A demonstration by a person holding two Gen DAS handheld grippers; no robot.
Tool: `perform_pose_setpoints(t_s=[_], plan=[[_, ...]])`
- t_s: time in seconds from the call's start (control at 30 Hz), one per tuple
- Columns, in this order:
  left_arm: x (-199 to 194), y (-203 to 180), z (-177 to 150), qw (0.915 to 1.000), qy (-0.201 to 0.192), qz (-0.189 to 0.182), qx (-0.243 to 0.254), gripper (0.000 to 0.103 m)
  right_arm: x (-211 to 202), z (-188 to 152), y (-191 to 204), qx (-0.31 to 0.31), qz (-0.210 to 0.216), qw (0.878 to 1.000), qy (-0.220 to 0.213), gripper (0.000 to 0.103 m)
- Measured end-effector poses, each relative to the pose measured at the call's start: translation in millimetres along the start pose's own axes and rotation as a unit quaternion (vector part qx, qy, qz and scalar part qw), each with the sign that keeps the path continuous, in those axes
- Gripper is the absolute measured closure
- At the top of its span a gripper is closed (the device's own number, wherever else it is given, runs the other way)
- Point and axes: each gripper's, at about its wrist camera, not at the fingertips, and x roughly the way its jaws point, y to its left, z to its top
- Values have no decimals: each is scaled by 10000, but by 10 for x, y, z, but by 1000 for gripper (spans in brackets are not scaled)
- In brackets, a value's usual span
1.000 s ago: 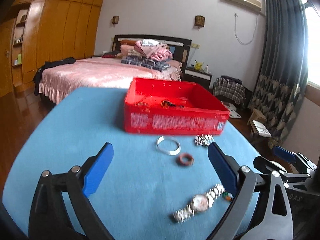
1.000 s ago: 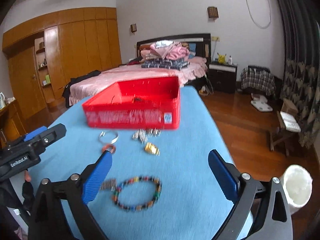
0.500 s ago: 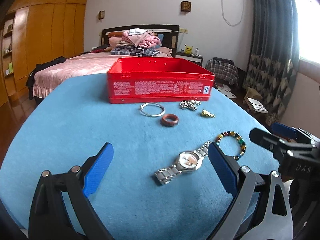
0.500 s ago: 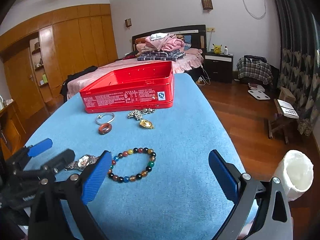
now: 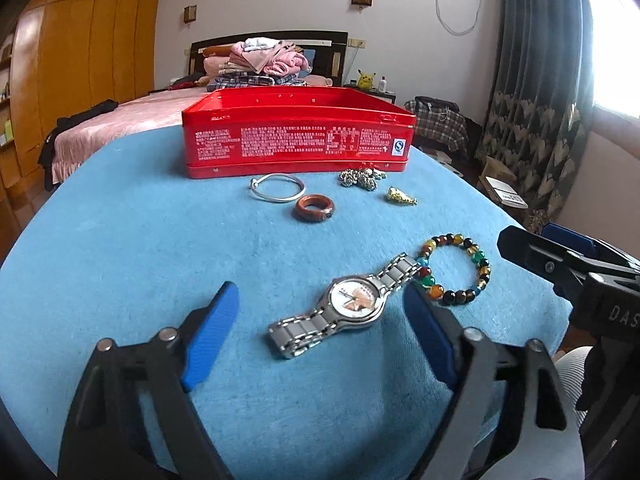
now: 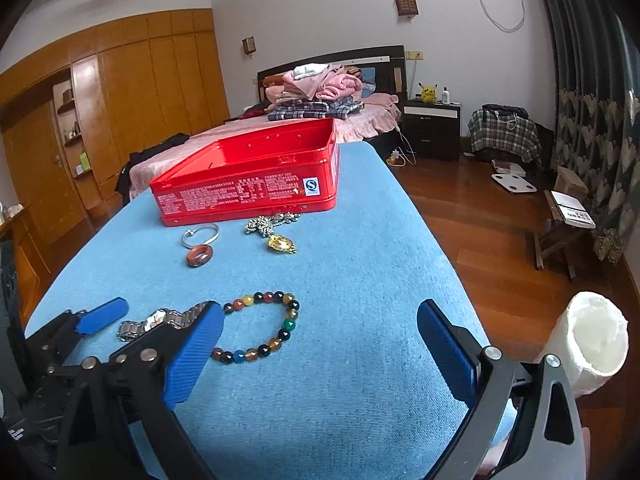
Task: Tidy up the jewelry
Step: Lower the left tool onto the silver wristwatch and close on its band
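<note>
jewelry: one watch point(image 5: 344, 312) between closing left claw point(image 5: 320, 320), one bracelet point(image 6: 260, 328), right claw point(image 6: 320, 344) open.

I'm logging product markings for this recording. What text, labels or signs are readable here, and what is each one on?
"S" in a blue-and-white square mark: front wall of the red tin.
"DAS", cut off at the frame edge: body of the right gripper.
Rows of white print on the tin's front: too small to read.
Watch dial: no legible text.

Blue table point(image 5: 120, 240) under jewelry, red tin point(image 5: 296, 140)
</note>
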Motion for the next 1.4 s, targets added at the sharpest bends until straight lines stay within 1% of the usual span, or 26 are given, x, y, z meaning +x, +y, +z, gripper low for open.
perform_pose_setpoints(t_s=[0.17,0.23,0.3,0.33,0.4,0.43,0.47,0.53,0.6,0.67,0.77,0.83,0.87,0.9,1.17,1.27,1.4], plan=[[75,-30,45,9999,8,-119,5,25,12,-5,-20,18,-29,10000,32,8],[107,-53,60,9999,22,-139,56,29,23,-11,-24,20,-37,10000,52,8],[109,-68,60,9998,20,-186,83,45,35,-13,-24,26,-45,10000,57,8],[114,-83,61,9998,6,-147,97,50,40,-13,-24,30,-45,10000,60,8],[127,-98,58,9999,-23,-101,121,67,49,-11,-26,40,-50,10000,64,8],[134,-97,58,9999,-39,-82,110,72,53,-13,-25,46,-47,10000,69,8],[138,-92,62,9999,-52,-51,74,73,56,-11,-30,46,-45,10000,72,8],[130,-68,63,9999,-93,-20,-66,73,60,-14,-27,29,-41,10000,81,8],[116,-52,64,9995,-127,198,-186,73,65,-23,-19,8,-32,9999,95,8],[87,3,62,9982,-155,411,-410,73,69,-34,-12,-2,-28,10000,93,8],[47,91,64,9967,-138,482,-645,72,72,-40,-10,1,-23,10000,94,8],[25,110,64,9962,-131,498,-695,66,73,-48,-3,-13,-23,10000,85,8],[11,113,58,9960,-141,500,-722,58,71,-54,-2,-20,-26,10000,81,8],[-1,114,49,9960,-152,478,-745,54,73,-58,-2,-24,-24,10000,79,8],[24,-5,-15,9970,-277,565,-451,52,69,-88,14,-66,8,10000,67,8],[57,-57,-54,9970,-401,628,-201,53,71,-88,17,-66,6,10000,71,8],[72,-51,-51,9972,-455,583,-118,53,83,-99,11,-40,10,9999,100,8]])
